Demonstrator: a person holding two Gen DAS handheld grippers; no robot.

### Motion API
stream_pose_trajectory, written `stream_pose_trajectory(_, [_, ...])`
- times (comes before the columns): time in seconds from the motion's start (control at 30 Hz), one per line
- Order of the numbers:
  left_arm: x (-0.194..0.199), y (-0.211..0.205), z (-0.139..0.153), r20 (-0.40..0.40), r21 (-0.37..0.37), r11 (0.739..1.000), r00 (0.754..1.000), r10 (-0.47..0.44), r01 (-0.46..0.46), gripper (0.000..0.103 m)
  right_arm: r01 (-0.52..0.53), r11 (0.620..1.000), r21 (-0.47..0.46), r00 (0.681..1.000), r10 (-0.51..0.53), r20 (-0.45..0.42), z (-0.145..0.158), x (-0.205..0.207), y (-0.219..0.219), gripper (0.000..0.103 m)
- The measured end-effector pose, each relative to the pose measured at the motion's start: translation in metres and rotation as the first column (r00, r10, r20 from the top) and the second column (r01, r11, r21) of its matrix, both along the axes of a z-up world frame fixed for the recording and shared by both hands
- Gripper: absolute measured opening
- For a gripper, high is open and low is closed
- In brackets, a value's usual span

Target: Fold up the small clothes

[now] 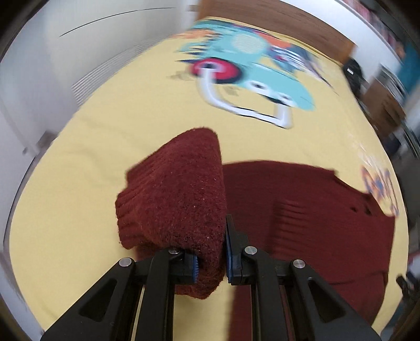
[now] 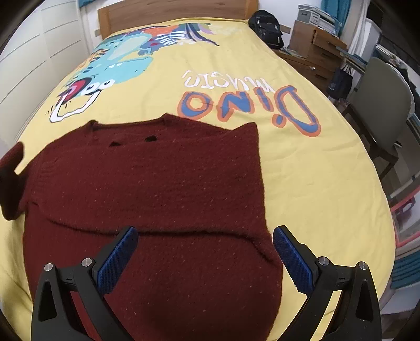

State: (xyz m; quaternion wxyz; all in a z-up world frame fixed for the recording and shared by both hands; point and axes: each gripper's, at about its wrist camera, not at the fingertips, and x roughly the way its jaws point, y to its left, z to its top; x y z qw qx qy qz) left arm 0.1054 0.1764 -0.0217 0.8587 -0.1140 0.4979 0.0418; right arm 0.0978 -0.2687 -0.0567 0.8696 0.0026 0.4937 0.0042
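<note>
A dark red knitted sweater (image 2: 157, 188) lies flat on a yellow bedspread (image 2: 315, 183), its right sleeve folded in over the body. My left gripper (image 1: 211, 262) is shut on the sweater's left sleeve (image 1: 178, 188) and holds its ribbed cuff lifted above the bed; the sweater's body (image 1: 302, 223) lies to the right. The lifted sleeve shows at the left edge of the right wrist view (image 2: 10, 183). My right gripper (image 2: 204, 251) is open and empty, hovering over the sweater's lower part.
The bedspread carries a dinosaur print (image 2: 113, 68) and "Dino" lettering (image 2: 249, 105). A wooden headboard (image 2: 170, 10), black backpack (image 2: 265, 23), wooden drawers (image 2: 315, 44) and a grey chair (image 2: 380, 105) stand at the back and right. White wardrobe doors (image 1: 65, 65) stand left.
</note>
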Motion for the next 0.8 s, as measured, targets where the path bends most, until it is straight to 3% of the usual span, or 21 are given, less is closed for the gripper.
stream_pose_trajectory(0.27, [0.05,-0.121,-0.009,-0.003,-0.006,0.98,0.98,-0.197,0.197,0.012,0.007,1.0,0.004,1.0,-0.007,0.013,0.008,0.005,-0.015,0.103])
stream_pose_trajectory(0.47, [0.077,-0.207,-0.013,0.013,0.019,0.938,0.938,-0.347,0.347,0.012,0.045,0.999,0.021,0.999,-0.045,0.007,0.007,0.004,-0.036,0.103])
stream_pose_trajectory(0.67, [0.076,-0.266,-0.029,-0.011,0.044,0.906,0.907,-0.422,0.422,0.012,0.073,0.997,0.031,0.997,-0.072,-0.021,-0.005,0.001,-0.051,0.103])
stream_pose_trajectory(0.8, [0.082,-0.288,-0.065,-0.083,0.092,0.9,0.904,-0.42,0.426,0.012,0.085,0.996,0.036,0.995,-0.083,-0.053,-0.015,0.0,-0.058,0.103])
